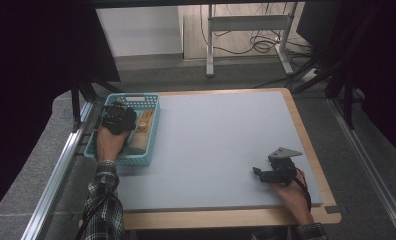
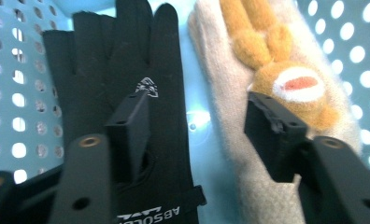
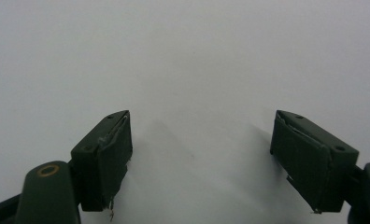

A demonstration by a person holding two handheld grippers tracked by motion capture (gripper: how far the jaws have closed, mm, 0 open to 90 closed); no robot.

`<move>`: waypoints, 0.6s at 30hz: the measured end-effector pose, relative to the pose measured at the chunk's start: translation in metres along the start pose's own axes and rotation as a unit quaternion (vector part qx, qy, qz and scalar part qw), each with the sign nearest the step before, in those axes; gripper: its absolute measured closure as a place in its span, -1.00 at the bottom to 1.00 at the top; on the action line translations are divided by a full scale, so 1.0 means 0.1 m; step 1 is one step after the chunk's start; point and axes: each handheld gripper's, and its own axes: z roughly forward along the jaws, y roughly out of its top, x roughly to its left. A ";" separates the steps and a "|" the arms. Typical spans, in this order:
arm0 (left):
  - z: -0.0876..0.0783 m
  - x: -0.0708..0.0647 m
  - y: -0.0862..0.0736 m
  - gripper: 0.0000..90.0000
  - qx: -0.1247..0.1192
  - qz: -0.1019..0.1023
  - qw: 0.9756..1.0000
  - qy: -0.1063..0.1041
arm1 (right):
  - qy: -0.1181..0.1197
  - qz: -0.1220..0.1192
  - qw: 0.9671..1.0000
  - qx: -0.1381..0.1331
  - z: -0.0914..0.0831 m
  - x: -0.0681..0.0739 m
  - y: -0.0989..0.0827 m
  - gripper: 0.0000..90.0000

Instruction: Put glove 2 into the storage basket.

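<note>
Plaid sleeves at the bottom edge of the high view, one to each side. Above the left sleeve, left hand (image 1: 108,142) reaching into a teal basket (image 1: 136,161) at the left edge of the grey worktop (image 1: 221,135). Left gripper (image 1: 118,119) down inside that basket, just beside a beige glove (image 1: 143,127) lying along the basket's right half. Well apart from all this, near the front right corner of the worktop, right hand (image 1: 292,196) with the right gripper (image 1: 266,172) low over bare grey surface.

From the left gripper view, looking down along the left gripper (image 2: 199,119): fingers (image 2: 129,130) apart, clamped on nothing. One finger over the palm of a black glove (image 2: 122,60) with a small white logo and white lettering at the cuff; the other over the beige glove (image 2: 220,93), woolly, with an orange plush figure on its back. Both gloves flat on the basket's floor, side by side, a strip of teal between them and perforated walls (image 2: 15,93) around.

From the right gripper view: right gripper (image 3: 199,140) with fingers (image 3: 103,154) wide apart, holding nothing, plain grey worktop (image 3: 183,56) between and beyond them.
</note>
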 end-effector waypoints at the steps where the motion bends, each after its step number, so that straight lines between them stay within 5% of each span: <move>1: -0.02 0.01 -0.01 -0.14 -0.005 -0.002 1.000 -0.004 | 0.000 0.000 1.000 0.000 0.00 0.00 0.00 -0.54; 18: -0.19 0.18 -0.20 -0.62 -0.048 -0.035 0.997 -0.045 | 0.000 -0.001 1.000 0.000 0.00 0.00 0.00 -0.54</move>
